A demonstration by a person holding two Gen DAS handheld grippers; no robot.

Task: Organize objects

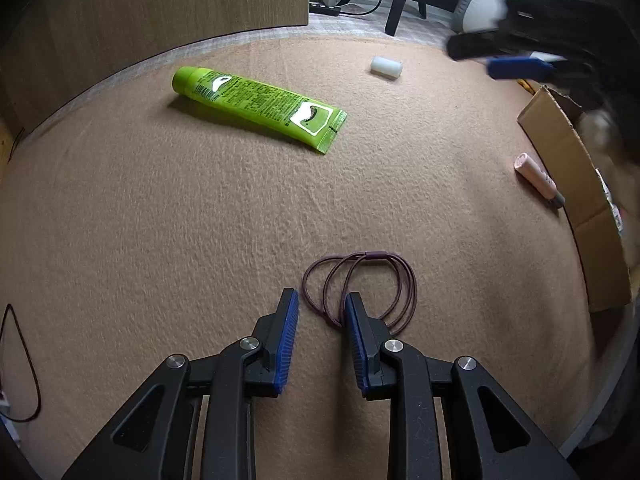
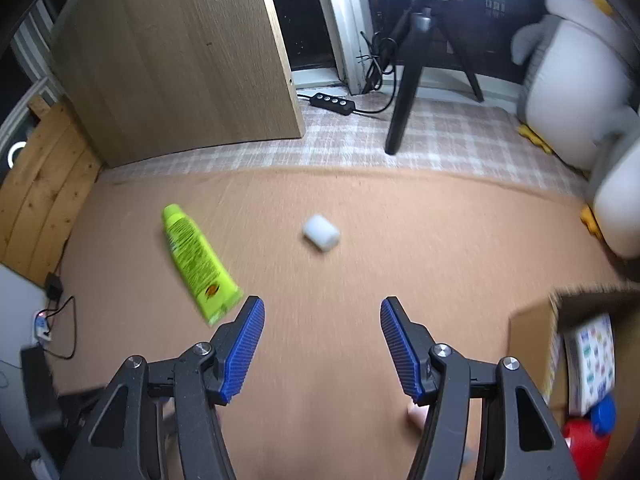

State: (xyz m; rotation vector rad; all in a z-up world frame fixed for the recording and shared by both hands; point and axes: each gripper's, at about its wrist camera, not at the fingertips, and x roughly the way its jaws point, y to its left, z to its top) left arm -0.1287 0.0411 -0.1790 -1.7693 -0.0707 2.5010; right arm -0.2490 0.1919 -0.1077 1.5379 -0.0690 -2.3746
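Between and just ahead of the left tool's (image 1: 322, 300) blue pads lies a dark maroon hair tie (image 1: 360, 286), looped several times on the tan carpet (image 1: 200, 220). The tool's right finger sits over one of its loops; the left finger stands just outside the loops. The jaws stand narrowly apart with carpet showing between them, and whether any strand is pinched cannot be told.

Farther off on the carpet a green tube (image 1: 260, 106) lies on its side, its cap pointing toward a wooden cabinet (image 1: 160, 8). Beyond its crimped end, well apart, rests a small white cylinder (image 1: 386, 67). At the right a pink lip-gloss tube (image 1: 538, 178) lies just beside the wall of an open cardboard box (image 1: 568, 184).

The right tool (image 2: 322, 306) hangs over bare carpet with its jaws wide apart and nothing between them; the green tube's end is near its left finger. The box at its right holds a patterned pack (image 2: 592, 360) and a red container (image 2: 588, 440) with a blue cap. A plush penguin (image 2: 572, 64) sits beyond the carpet's edge.
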